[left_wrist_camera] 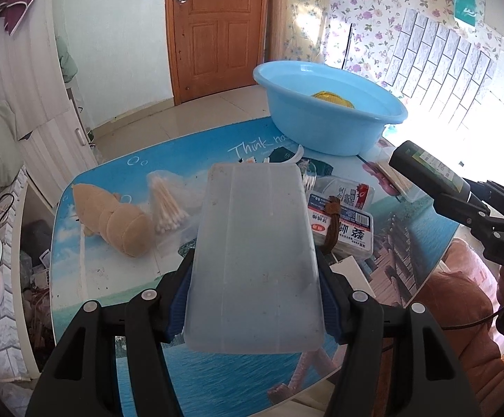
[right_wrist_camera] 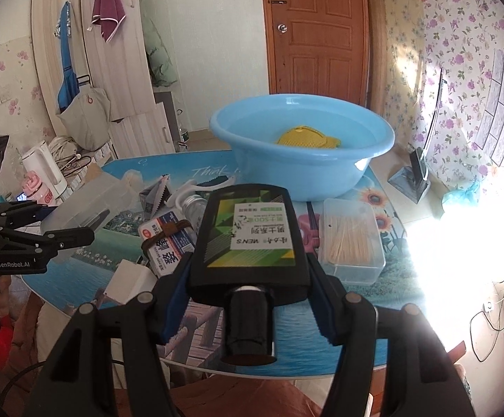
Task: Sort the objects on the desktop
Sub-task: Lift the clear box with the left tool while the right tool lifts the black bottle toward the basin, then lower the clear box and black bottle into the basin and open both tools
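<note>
My left gripper is shut on a frosted translucent plastic box and holds it above the table; it also shows in the right wrist view. My right gripper is shut on a black bottle with a green and white label, cap toward the camera; the bottle also shows at the right in the left wrist view. On the table lie a tan plush toy, a bag of cotton swabs, a white labelled box with a brown band and a clear box of toothpicks.
A blue basin holding water and a yellow thing stands at the table's far side. The table has a sea-picture top. Small packets and a white card lie by the labelled box. A wooden door is behind.
</note>
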`<state>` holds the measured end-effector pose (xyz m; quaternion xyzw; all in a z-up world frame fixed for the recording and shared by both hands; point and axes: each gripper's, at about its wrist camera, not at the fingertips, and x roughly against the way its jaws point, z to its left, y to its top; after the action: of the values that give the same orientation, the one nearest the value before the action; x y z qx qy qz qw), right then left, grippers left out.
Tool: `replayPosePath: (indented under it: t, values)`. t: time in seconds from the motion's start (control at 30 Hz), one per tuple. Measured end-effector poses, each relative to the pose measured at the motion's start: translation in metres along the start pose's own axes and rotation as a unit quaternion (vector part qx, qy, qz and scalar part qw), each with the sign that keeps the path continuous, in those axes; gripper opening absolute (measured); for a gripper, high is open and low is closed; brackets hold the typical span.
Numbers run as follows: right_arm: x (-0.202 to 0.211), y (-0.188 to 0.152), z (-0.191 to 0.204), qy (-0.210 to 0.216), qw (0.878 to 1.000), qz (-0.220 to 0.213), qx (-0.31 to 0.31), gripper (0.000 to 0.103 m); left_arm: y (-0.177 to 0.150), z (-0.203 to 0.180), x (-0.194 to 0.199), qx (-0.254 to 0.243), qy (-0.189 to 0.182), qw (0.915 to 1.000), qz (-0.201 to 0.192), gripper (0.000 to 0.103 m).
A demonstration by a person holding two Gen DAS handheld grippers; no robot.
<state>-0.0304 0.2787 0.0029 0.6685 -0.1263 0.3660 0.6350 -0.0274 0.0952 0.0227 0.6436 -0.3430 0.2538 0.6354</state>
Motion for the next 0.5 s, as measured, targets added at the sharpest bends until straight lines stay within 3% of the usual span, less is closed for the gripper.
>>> replayPosePath:
  t: [0.2, 0.5]
  values:
    - [0.01, 0.01, 0.0, 0.005, 1.0, -0.019, 0.001, 0.06, 0.023, -0.007, 0.017, -0.006, -0.007, 0.9995, -0.032, 0.061]
    - [0.015, 0.03, -0.008, 0.008, 0.999, -0.039, -0.005, 0.06, 0.059, -0.018, 0.018, -0.018, -0.017, 0.9988, -0.041, 0.061]
